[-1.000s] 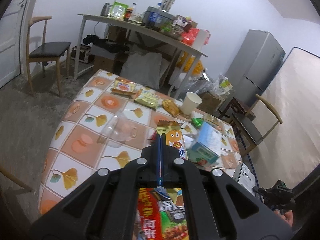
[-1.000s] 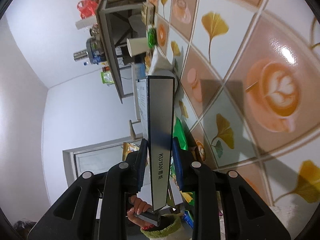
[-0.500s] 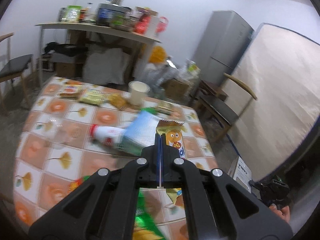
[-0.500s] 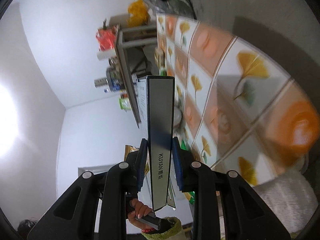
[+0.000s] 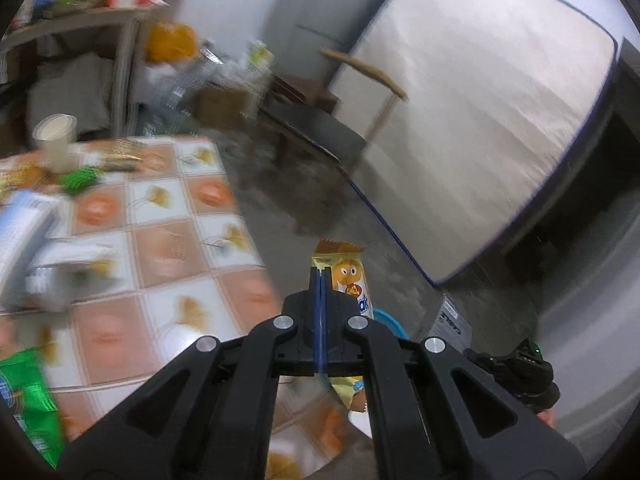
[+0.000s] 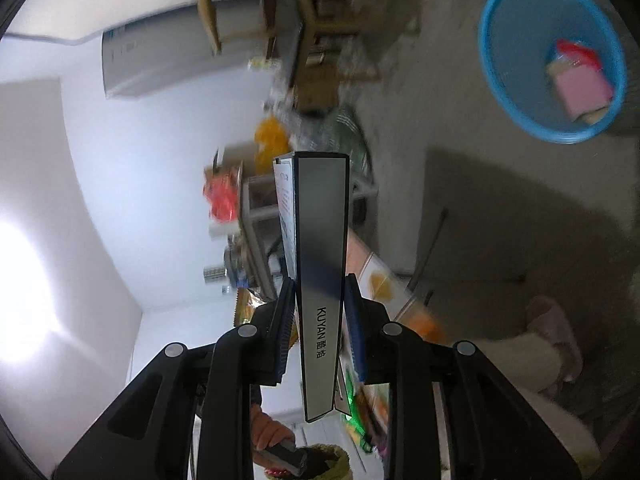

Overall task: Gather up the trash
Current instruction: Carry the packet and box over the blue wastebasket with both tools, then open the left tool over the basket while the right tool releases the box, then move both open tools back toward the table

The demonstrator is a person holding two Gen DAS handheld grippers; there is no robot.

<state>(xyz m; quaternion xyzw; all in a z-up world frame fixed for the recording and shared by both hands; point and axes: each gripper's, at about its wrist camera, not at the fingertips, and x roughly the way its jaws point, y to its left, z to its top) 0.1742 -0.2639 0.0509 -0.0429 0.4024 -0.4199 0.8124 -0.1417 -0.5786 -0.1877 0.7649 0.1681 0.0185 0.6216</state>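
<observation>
Between right gripper (image 6: 319, 312) pads: grey KUYAN box (image 6: 320, 264).

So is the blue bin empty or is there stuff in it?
Not empty. The blue bin already holds a pink and red packet, resting near its far side.

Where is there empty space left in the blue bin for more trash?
The blue bin holds only a pink-and-red wrapper pile against one side. The rest of its floor, toward the opposite rim, looks bare. The table is crowded along its far edge, around the paper cup.
</observation>
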